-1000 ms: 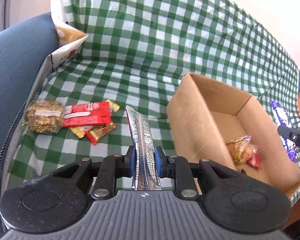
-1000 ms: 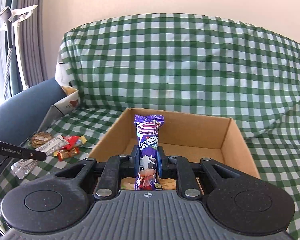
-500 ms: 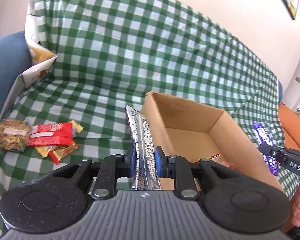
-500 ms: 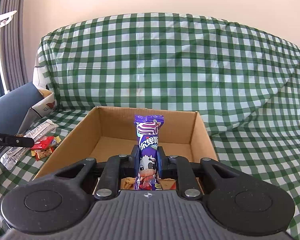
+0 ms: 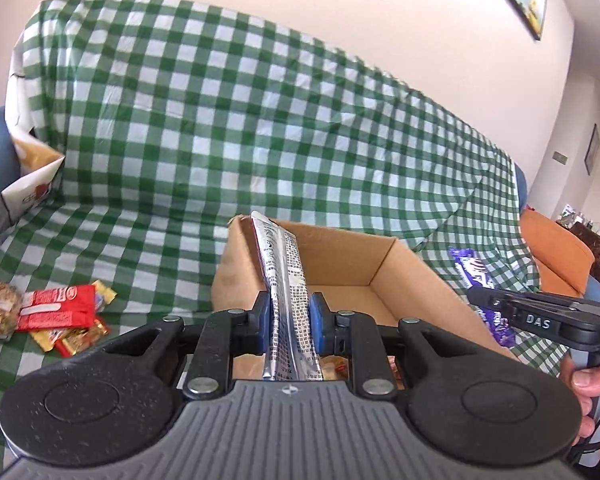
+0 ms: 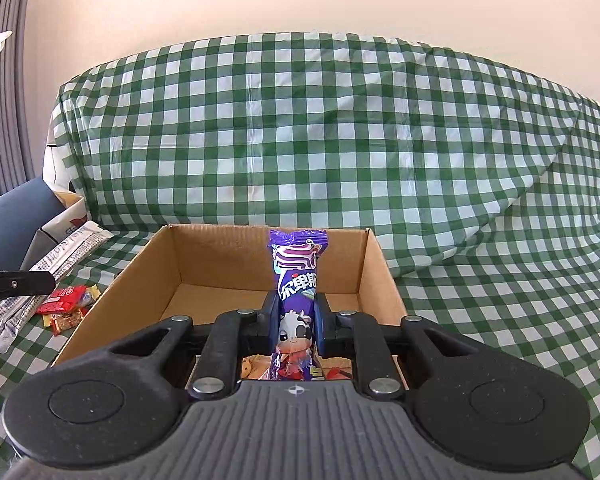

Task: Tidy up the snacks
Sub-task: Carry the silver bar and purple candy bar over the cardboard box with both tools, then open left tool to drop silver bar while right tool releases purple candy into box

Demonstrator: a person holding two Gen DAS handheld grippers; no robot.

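Over a green checked sofa, the left gripper point(image 5: 289, 322) pinches a silver packet point(image 5: 286, 280) and the right gripper point(image 6: 296, 326) a purple one point(image 6: 296, 276), both above the open box point(image 6: 374, 264), seemingly for dropping in.

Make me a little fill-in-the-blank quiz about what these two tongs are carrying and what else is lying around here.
1. The left tongs are shut on a long ____ packet.
2. The right tongs grip a ____ snack bar with a cartoon cow.
3. Both point toward an open ____ box.
4. Everything rests on a green-and-white ____ cloth.

Missing words: silver; purple; cardboard; checked
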